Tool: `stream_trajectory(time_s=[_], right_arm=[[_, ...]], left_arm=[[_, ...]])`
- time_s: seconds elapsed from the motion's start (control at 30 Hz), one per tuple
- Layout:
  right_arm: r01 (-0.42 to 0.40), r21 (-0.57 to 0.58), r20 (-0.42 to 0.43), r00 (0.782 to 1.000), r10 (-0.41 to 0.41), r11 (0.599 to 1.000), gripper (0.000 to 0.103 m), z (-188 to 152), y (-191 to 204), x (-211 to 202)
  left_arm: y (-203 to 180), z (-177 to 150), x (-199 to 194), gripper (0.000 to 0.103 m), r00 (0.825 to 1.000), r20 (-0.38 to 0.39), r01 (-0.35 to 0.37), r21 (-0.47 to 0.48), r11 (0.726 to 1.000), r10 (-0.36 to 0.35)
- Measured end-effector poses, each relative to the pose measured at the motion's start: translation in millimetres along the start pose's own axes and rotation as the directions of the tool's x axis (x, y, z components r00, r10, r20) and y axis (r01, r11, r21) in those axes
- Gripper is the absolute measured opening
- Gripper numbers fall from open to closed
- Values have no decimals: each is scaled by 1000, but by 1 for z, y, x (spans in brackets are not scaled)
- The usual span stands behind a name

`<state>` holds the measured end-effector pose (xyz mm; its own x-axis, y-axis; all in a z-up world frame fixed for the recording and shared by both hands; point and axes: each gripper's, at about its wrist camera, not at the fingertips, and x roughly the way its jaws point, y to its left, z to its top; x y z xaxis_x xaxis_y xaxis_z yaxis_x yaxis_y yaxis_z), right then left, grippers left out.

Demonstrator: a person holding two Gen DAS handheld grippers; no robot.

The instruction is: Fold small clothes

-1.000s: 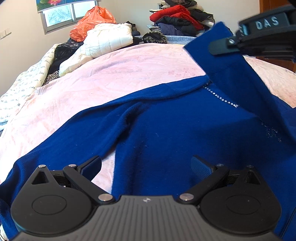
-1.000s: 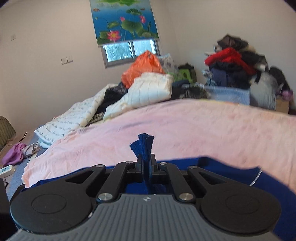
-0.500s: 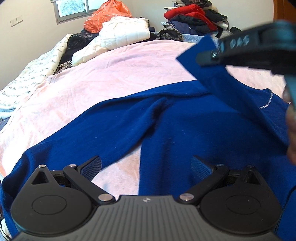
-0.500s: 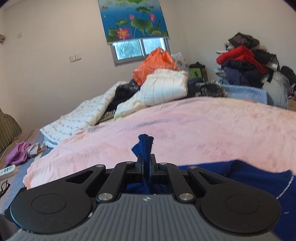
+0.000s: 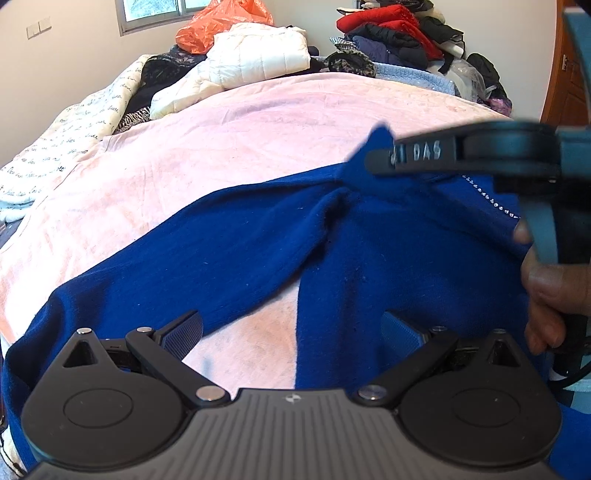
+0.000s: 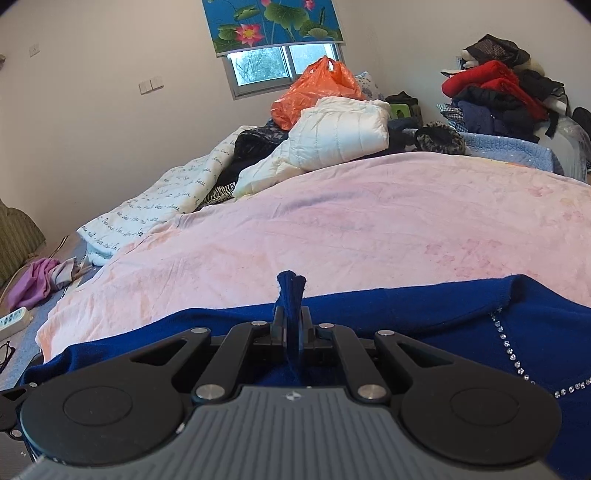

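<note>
A dark blue sweater (image 5: 369,258) with a rhinestone neckline lies spread on the pink blanket (image 5: 258,129). My left gripper (image 5: 291,328) hovers open low over the sweater's left sleeve and body, with nothing between its fingers. My right gripper (image 5: 373,162) reaches in from the right just above the sweater, near the left armpit. In the right wrist view the right gripper (image 6: 291,321) still pinches the folded-over sleeve end (image 6: 291,284), which sticks up between the pads. Its jaws are opening slightly.
A white padded jacket (image 5: 255,51), an orange bag (image 5: 221,22) and a heap of red and dark clothes (image 5: 388,22) lie at the bed's far side. A lettered quilt (image 5: 55,147) hangs off the left. A hand (image 5: 546,288) grips the right tool.
The right gripper has carried the sleeve end leftward and down across the sweater, from high at the right to just above the body. The left gripper has shifted a little sideways, staying open.
</note>
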<state>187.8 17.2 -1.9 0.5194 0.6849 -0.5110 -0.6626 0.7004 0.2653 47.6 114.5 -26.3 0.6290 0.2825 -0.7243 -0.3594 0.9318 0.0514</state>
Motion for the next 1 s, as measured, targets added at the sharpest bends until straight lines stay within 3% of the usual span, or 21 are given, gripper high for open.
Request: stream_trajectory(time_s=[0.03,0.07,0.1,0.13,0.3,0.4,0.5,0.53,0.7,0.77,0.83,0.87,1.0], right_arm=[[5,3,-21,1000,-5,1000,22,-1,-1,3],[17,13,-48,999,-17,1000,24,-3,-3,7],[19,29,-82,997,-16,999,42,-4,-6,12],[10,48,-107,994,-5,999,55,-7,-9,14],[-40,115,-94,994,51,992,56,-12,-15,6],[-89,211,-104,988,113,973,56,-15,-24,6],[-104,249,-163,975,148,963,57,-22,-27,17],[-96,245,-192,971,145,965,57,-26,-26,22],[-98,227,-151,979,134,969,57,-21,-14,12],[-91,170,-165,979,120,981,60,-18,-5,11],[-48,77,-227,972,64,996,70,-21,5,18],[-24,48,-245,969,35,999,69,-24,7,21],[-19,60,-185,982,30,998,70,-25,14,9]], left_arm=[[1,0,-1,103,1000,-1,-1,-3,1000,1],[3,1,-3,103,1000,0,-3,-6,1000,3],[5,1,-4,103,1000,2,-5,-10,1000,5],[7,0,-6,103,1000,5,-7,-13,1000,8],[20,-3,-7,103,1000,-25,-7,-45,999,6],[28,-5,-4,103,998,-58,19,-98,995,-25],[32,-7,-6,103,998,-60,24,-126,992,-32],[32,-7,-7,103,998,-58,22,-121,992,-29],[37,-6,-23,103,1000,-3,-11,-94,996,10],[44,-4,-28,103,1000,6,-20,-103,994,21],[51,-3,-30,103,999,5,-34,-111,993,35],[56,-4,-33,103,999,9,-40,-114,993,41],[74,-5,-42,103,995,30,-86,-124,989,90]])
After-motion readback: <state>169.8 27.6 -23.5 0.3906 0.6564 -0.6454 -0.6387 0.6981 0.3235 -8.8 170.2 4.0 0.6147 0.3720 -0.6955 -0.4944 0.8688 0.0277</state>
